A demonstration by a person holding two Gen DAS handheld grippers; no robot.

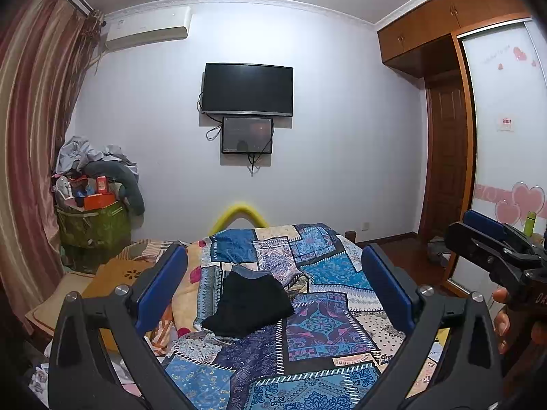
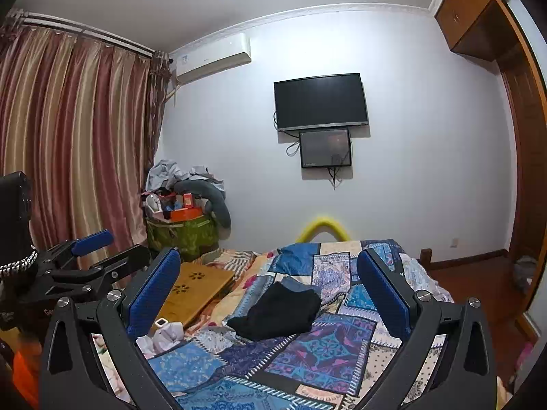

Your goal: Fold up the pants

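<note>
Both my tools, left [image 1: 273, 290] and right [image 2: 268, 294], hang released above the bed [image 1: 324, 324]. The pants [image 1: 249, 304] look folded; next I'd only check and retreat.

1. Both views are evenly lit by soft indoor light with a cool, bluish cast on the wall [image 1: 324, 171].
2. Shadows are faint; the television [image 2: 320, 101] casts a thin one.
3. Fisheye bending curves the curtain [image 1: 30, 136] and wardrobe [image 1: 444, 17]; corners vignette to black.
4. Focus is sharp centrally; the orange object [image 2: 25, 369] at the right-wrist view's edge blurs.
</note>
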